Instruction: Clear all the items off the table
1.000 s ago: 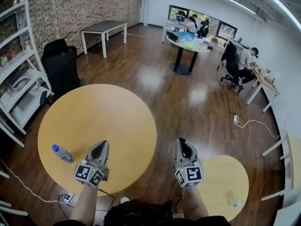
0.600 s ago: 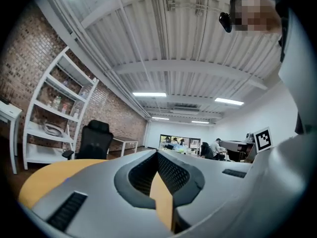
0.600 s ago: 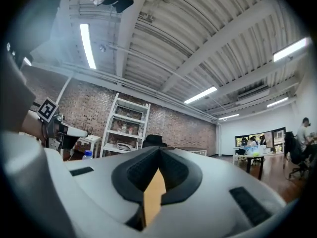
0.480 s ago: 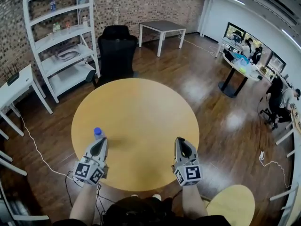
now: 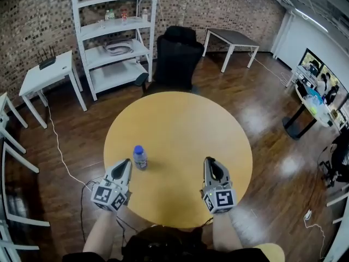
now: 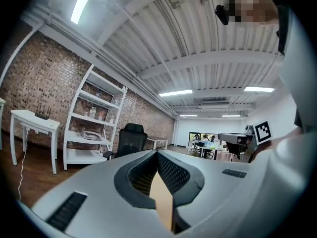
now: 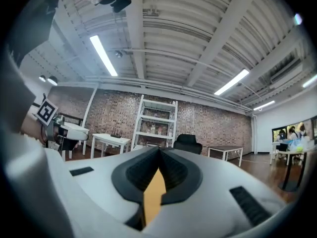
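My left gripper (image 5: 125, 164), low left of centre in the head view, is clenched with nothing between its jaws. My right gripper (image 5: 210, 162), low right, is clenched and empty too. The 1 bottle (image 5: 140, 157) on the round table (image 5: 185, 124) stands upright, just up and right of the left tip and well apart from the right. I judge the left hand nearer.
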`<act>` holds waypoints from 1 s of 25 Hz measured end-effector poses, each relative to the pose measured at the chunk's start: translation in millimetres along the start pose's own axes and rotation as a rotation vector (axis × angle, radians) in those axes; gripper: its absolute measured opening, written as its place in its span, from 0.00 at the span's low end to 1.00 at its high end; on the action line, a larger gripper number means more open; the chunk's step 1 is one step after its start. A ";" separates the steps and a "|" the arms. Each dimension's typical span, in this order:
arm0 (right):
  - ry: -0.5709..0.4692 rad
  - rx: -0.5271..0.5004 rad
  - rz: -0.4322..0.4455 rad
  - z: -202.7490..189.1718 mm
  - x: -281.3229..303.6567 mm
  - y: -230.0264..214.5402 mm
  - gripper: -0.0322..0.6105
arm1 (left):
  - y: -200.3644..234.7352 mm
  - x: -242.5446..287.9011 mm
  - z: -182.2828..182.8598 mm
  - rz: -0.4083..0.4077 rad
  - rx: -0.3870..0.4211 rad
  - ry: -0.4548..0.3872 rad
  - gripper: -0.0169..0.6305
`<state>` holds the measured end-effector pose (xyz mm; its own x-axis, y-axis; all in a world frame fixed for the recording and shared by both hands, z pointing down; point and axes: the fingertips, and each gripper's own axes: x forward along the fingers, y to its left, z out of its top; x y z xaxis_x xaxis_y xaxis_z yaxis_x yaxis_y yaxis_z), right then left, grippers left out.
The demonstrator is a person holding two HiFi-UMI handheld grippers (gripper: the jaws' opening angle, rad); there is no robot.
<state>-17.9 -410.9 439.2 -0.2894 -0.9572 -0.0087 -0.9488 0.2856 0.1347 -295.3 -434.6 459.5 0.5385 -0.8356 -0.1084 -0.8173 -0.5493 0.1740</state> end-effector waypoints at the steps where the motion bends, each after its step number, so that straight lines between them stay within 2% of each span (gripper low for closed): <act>1: 0.007 -0.022 0.014 -0.6 3.3 2.5 0.05 | 0.8 1.5 -0.9 0.006 0.001 0.002 0.03; 7: 0.079 -0.028 0.063 -26.8 6.7 5.6 0.05 | 6.1 7.3 -28.2 0.071 0.013 0.058 0.03; 8: 0.093 -0.023 0.067 -33.1 6.8 5.2 0.05 | 6.9 9.9 -36.5 0.077 0.008 0.074 0.09; 9: 0.108 -0.017 0.072 -39.9 6.9 5.5 0.05 | 7.8 12.8 -45.4 0.082 0.001 0.093 0.18; 11: 0.141 -0.004 0.083 -54.6 6.8 6.9 0.05 | 10.3 18.7 -64.7 0.096 -0.006 0.136 0.42; 13: 0.172 0.006 0.092 -68.6 6.4 7.5 0.05 | 13.1 23.7 -83.5 0.114 -0.006 0.172 0.54; 19: 0.245 0.032 0.129 -101.8 9.7 11.4 0.05 | 25.3 32.9 -123.8 0.157 0.001 0.234 0.61; 22: 0.274 0.042 0.147 -121.2 12.1 13.7 0.05 | 35.3 42.4 -140.3 0.180 -0.001 0.246 0.70; 25: 0.325 0.062 0.158 -143.6 8.5 15.6 0.05 | 39.1 53.8 -151.4 0.191 0.000 0.247 0.72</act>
<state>-17.0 -421.4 583.6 -0.3877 -0.8631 0.3236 -0.9042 0.4243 0.0483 -267.2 -500.2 608.7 0.4083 -0.8973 0.1678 -0.9087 -0.3821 0.1681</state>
